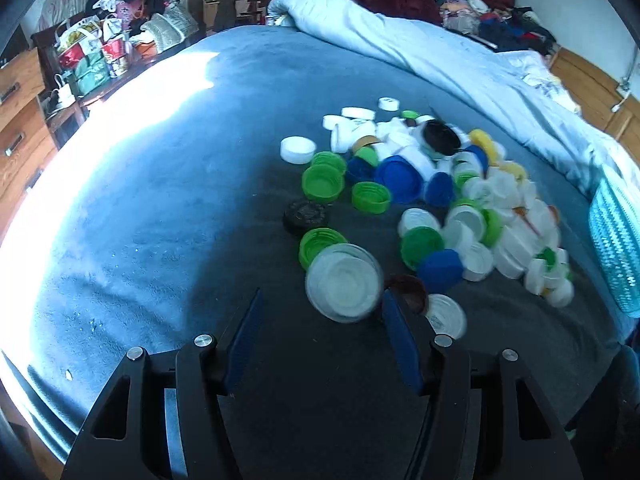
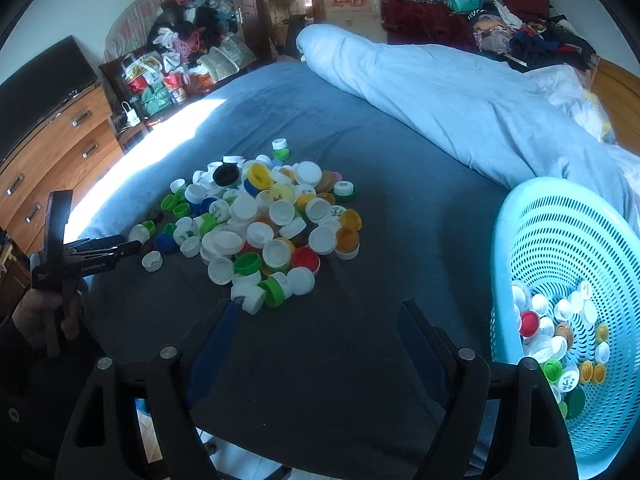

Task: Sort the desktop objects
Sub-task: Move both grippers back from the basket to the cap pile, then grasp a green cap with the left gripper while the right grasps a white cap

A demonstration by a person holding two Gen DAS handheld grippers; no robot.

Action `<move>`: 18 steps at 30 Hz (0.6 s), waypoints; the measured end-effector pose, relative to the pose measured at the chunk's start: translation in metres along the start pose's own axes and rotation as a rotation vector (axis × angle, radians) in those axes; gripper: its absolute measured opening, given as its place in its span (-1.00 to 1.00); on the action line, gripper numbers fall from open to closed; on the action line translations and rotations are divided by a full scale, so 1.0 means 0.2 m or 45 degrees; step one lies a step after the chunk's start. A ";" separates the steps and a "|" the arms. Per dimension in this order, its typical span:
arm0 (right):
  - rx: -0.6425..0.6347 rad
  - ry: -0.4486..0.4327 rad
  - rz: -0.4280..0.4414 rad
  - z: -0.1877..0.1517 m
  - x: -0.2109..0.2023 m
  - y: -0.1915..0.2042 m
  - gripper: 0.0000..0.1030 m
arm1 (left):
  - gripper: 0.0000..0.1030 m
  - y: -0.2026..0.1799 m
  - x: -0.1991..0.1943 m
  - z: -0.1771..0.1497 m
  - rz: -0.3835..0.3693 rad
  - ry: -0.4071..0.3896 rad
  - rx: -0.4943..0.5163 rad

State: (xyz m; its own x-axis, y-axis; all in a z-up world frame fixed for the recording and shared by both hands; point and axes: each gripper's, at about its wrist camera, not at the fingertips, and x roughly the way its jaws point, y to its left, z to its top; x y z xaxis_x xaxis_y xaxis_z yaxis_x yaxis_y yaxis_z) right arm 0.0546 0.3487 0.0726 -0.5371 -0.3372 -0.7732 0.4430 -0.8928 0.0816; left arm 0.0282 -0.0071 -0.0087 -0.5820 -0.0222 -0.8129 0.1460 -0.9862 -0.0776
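Both grippers are black plastic frames with triangular cut-outs and round silver screw heads on their upper joints. The left gripper (image 1: pixel 322 300) carries blue pads (image 1: pixel 246 336) on its fingers, as does the right gripper (image 2: pixel 320 308). The left hand (image 2: pixel 44 312) shows bare skin above a dark sleeve, and pale lettering marks the left gripper's side

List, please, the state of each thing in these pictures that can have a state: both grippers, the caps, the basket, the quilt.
left gripper: open, nothing held, a blurred white cap between its fingers.
right gripper: open, empty.
cap pile: loose heap on the bed sheet, unsorted.
basket: tilted, partly filled with caps.
quilt: rolled up along the far side of the bed.
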 end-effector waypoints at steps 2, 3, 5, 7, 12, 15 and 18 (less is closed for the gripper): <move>0.001 0.018 0.014 0.00 0.02 0.01 0.67 | -0.48 0.02 0.01 0.01 0.100 -0.003 -0.007; -0.002 0.025 0.020 0.00 0.03 0.02 0.67 | -0.92 0.06 -0.03 0.02 0.147 -0.034 -0.034; -0.015 0.025 0.022 0.00 0.03 0.04 0.67 | -0.93 0.15 -0.15 0.03 0.163 -0.163 -0.116; -0.019 0.036 0.030 -0.01 0.05 0.05 0.67 | -0.51 0.23 -0.24 0.04 0.129 -0.232 -0.144; -0.024 0.051 0.059 -0.01 0.09 0.10 0.67 | 0.06 0.30 -0.25 -0.01 0.122 -0.211 -0.144; -0.049 0.065 0.075 -0.01 0.11 0.14 0.67 | 0.06 0.34 -0.24 0.00 0.128 -0.209 -0.186; -0.062 0.086 0.086 -0.03 0.13 0.16 0.67 | 0.06 0.37 -0.19 0.04 0.200 -0.193 -0.184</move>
State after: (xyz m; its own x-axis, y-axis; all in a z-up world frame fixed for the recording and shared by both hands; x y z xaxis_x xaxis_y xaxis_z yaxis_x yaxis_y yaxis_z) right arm 0.0594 0.3134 0.0519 -0.4557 -0.3740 -0.8078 0.5122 -0.8523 0.1057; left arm 0.0537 -0.0802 0.0210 -0.6548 -0.2081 -0.7266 0.3504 -0.9354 -0.0479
